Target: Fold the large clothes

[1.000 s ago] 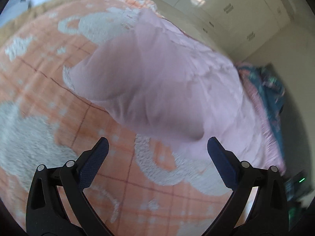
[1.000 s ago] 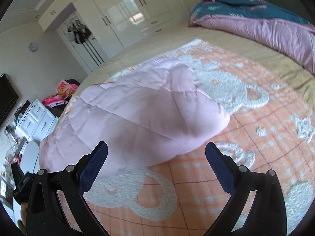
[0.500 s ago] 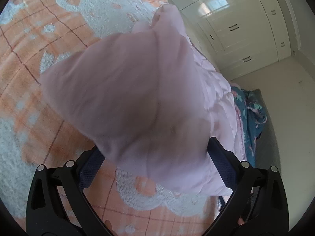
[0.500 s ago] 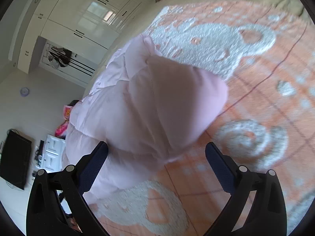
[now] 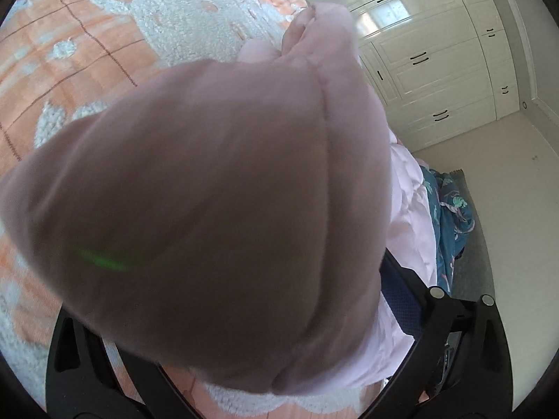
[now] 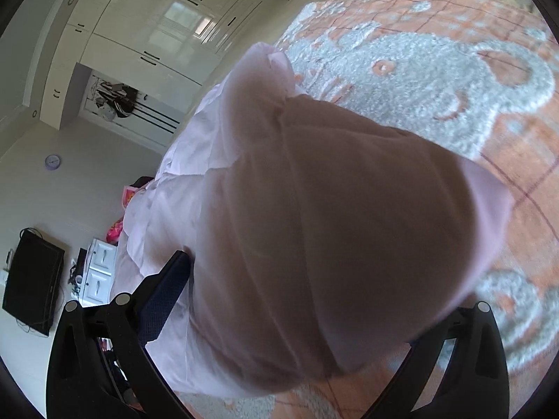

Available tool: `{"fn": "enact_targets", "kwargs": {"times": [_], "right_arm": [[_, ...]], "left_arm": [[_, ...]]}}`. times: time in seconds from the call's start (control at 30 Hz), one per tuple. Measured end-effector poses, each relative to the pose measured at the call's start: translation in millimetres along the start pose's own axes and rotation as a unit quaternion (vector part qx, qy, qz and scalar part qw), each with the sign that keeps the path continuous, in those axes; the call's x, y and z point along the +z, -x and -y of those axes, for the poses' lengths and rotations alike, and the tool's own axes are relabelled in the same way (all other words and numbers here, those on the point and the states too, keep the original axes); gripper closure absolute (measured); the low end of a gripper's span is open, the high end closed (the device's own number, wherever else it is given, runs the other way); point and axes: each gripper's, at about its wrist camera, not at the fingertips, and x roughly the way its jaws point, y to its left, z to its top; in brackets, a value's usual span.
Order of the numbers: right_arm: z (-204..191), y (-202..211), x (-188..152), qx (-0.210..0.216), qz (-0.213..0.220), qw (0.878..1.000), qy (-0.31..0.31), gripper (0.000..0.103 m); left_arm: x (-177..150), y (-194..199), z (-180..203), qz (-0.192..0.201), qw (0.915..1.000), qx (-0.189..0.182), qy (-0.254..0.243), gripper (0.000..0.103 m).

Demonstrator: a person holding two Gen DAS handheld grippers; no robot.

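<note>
Straddling a thick fold of the pink padded garment (image 5: 216,209), the left gripper (image 5: 223,317) has its jaws spread wide, one dark blue pad showing at about 4 o'clock in its view and the other hidden under the cloth at about 8 o'clock. Whether the pads are pressing the fabric yet cannot be told, since the bulge fills the gap and blurs against the lens. The right gripper (image 6: 307,300) stands the same way: jaws wide, one pad visible at 8 o'clock beside the garment's pale quilted body, the opposite finger partly covered at 4 o'clock. Again the pictures do not settle whether it has a hold.

From each tool outward, the garment lies heaped on the orange blanket with white bears (image 6: 454,70), its puffed end toward both cameras and the rest trailing off toward 12 o'clock, where the white wardrobe doors (image 5: 436,70) stand beyond the bed. A teal patterned quilt (image 5: 450,216) lies at 3 o'clock in the left view.

The step appears to be taking hold of the padded end to fold it over. Doing it well probably means closing both pairs of jaws on the same layer, deep enough that slippery filling does not squeeze out, then lifting both sides level so the fold lands square rather than twisted. Padding this bulky will likely spring back, so pressing it flat afterwards seems wise.
</note>
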Motion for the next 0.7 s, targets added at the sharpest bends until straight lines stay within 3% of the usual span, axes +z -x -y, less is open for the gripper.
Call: {"fn": "enact_targets", "kwargs": {"times": [0.3, 0.43, 0.53, 0.7], "right_arm": [[-2.7, -11.2, 4.6, 0.005, 0.000, 1.000, 0.030, 0.007], [-8.8, -10.7, 3.6, 0.017, 0.004, 0.999, 0.048, 0.027], [-21.0, -6.5, 3.1, 0.015, 0.015, 0.996, 0.082, 0.046], [-40.8, 1.9, -0.3, 0.005, 0.032, 0.990, 0.138, 0.061]], "left_arm": [[2.1, -8.6, 8.1, 0.028, 0.9992, 0.021, -0.018, 0.008], [3.3, -10.6, 16.4, 0.038, 0.9981, 0.033, -0.035, 0.015], [2.3, -5.8, 25.3, 0.043, 0.9969, 0.036, -0.056, 0.029], [-0.8, 1.4, 36.6, 0.048, 0.9949, 0.041, -0.078, 0.047]]}}
